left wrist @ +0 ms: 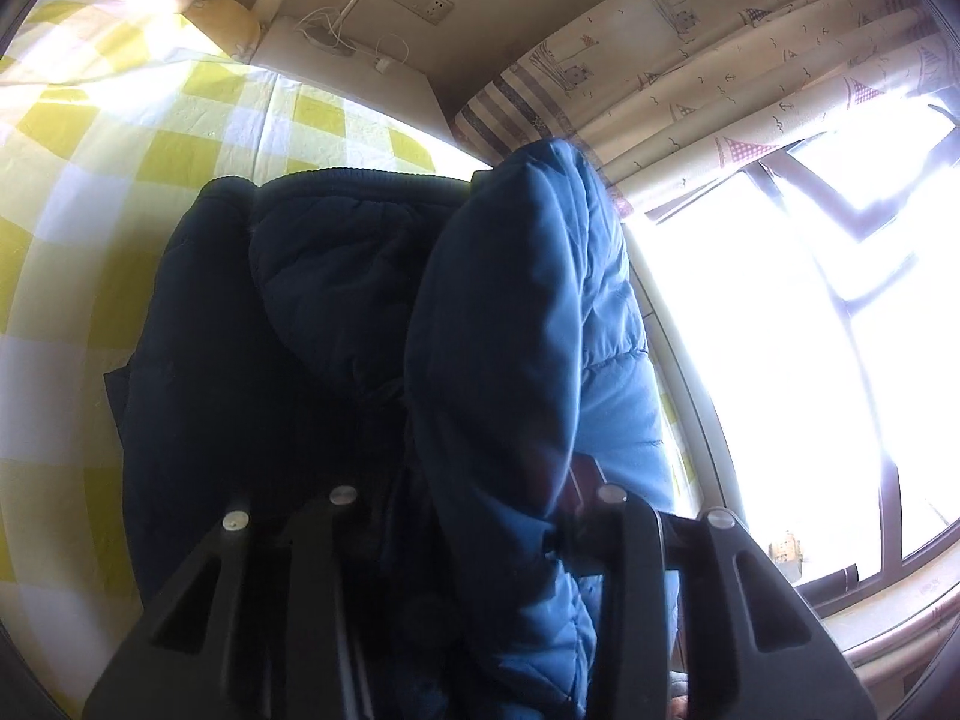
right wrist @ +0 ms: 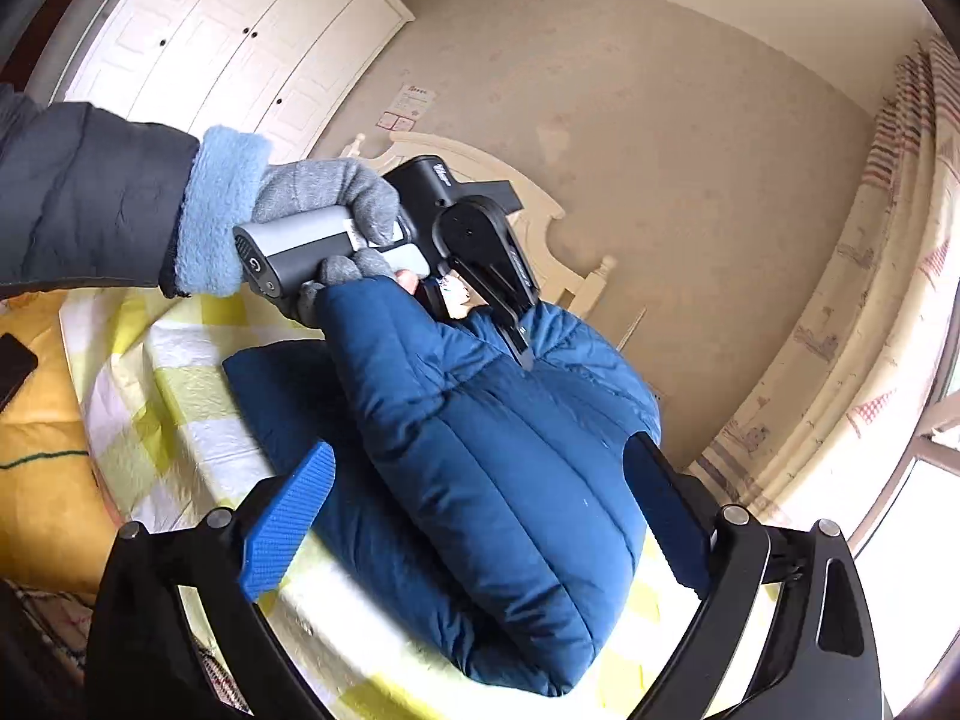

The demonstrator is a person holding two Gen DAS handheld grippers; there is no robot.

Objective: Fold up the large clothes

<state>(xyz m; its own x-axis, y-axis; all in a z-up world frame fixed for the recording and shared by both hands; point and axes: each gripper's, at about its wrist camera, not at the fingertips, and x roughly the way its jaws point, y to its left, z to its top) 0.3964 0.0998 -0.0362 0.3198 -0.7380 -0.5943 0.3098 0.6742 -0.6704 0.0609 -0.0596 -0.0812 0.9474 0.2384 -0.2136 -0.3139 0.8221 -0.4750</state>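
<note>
A blue quilted puffer jacket (right wrist: 498, 480) lies on the yellow-and-white checked bed cover (right wrist: 180, 420). In the right wrist view my left gripper (right wrist: 519, 342), held by a gloved hand, is shut on a raised fold of the jacket at its far end. In the left wrist view that fold (left wrist: 528, 324) rises between the fingers, with the dark hooded part (left wrist: 312, 300) lying flat behind. My right gripper (right wrist: 486, 510) is open, its blue pads (right wrist: 288, 528) on either side of the jacket's near end, not closed on it.
A window (left wrist: 810, 330) and patterned curtain (left wrist: 720, 78) are on the right side of the bed. A cream headboard (right wrist: 540, 204), white wardrobe doors (right wrist: 240, 42) and a yellow pillow (right wrist: 42, 450) with a dark phone (right wrist: 12, 366) surround the bed.
</note>
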